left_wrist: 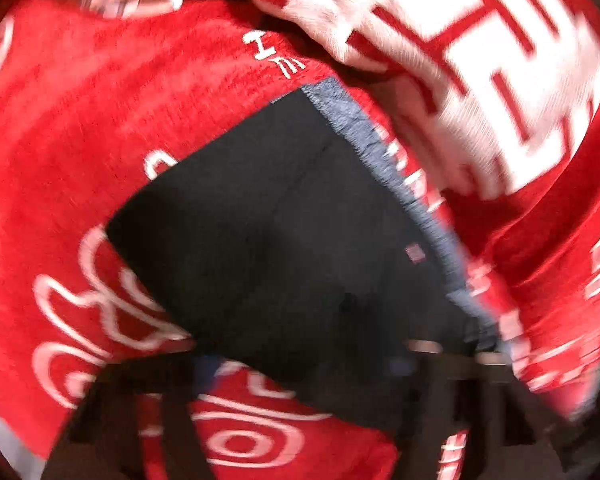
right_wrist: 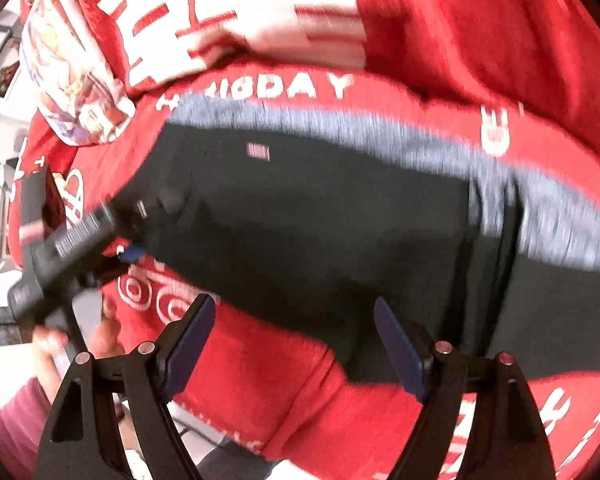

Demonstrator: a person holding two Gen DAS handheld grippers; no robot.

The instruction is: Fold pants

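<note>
Dark pants (left_wrist: pixel 284 232) with a grey waistband (left_wrist: pixel 384 152) lie on a red blanket (left_wrist: pixel 68 120) with white patterns. In the right wrist view the pants (right_wrist: pixel 320 216) spread across the middle, waistband (right_wrist: pixel 340 136) along the far side. My right gripper (right_wrist: pixel 294 324) is open and empty, hovering just above the pants' near edge. My left gripper (left_wrist: pixel 300 364) shows only as blurred dark fingers at the bottom, wide apart; it also shows in the right wrist view (right_wrist: pixel 140 216) at the pants' left end, touching the fabric.
The red blanket (right_wrist: pixel 480 40) has a folded-over part with large white lettering (right_wrist: pixel 220 12) behind the pants. A printed pillow (right_wrist: pixel 68 68) lies at the upper left. A hand in a pink sleeve (right_wrist: pixel 16 408) holds the left gripper.
</note>
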